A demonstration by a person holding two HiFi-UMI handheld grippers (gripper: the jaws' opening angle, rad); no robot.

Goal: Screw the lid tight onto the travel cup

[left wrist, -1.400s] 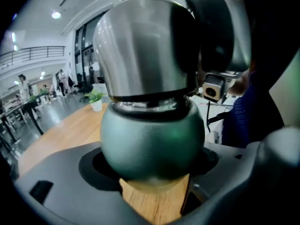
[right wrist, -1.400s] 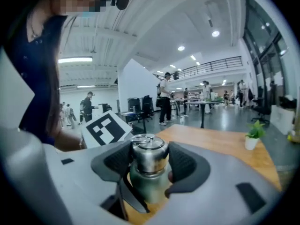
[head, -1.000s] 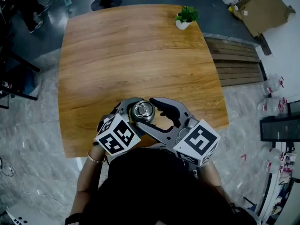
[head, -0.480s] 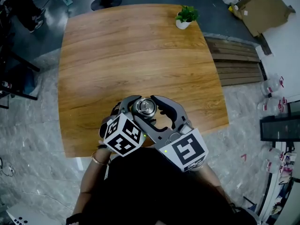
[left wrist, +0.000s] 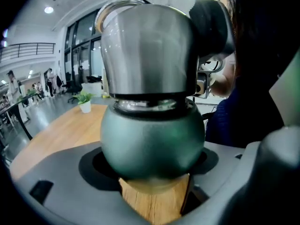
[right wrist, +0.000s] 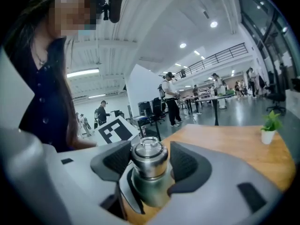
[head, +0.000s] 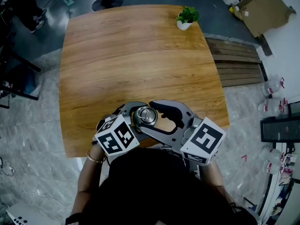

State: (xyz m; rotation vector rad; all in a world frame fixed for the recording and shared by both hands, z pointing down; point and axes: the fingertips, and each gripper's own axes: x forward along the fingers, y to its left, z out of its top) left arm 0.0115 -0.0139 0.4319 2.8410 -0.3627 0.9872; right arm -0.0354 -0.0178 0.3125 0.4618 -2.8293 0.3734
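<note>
The travel cup (head: 144, 116) stands near the front edge of the wooden table (head: 131, 55), its green round body (left wrist: 152, 144) under a silver lid (left wrist: 145, 46). My left gripper (left wrist: 152, 177) is shut on the cup's body, a grey jaw on each side low down. My right gripper (right wrist: 149, 165) reaches in from the right. Its black pads (right wrist: 117, 161) sit tight against the lid (right wrist: 149, 158), so it is shut on it. From the head view both marker cubes lie just in front of the cup, which shows only its top.
A small potted plant (head: 186, 17) stands at the table's far right corner. A slatted wooden platform (head: 239, 62) and cardboard (head: 262, 8) lie beyond the right edge. The person's body is close behind the grippers. Several people stand far off in the hall.
The right gripper first swung clockwise about the cup, then back out to the right. The left gripper and the cup have shifted only slightly.
</note>
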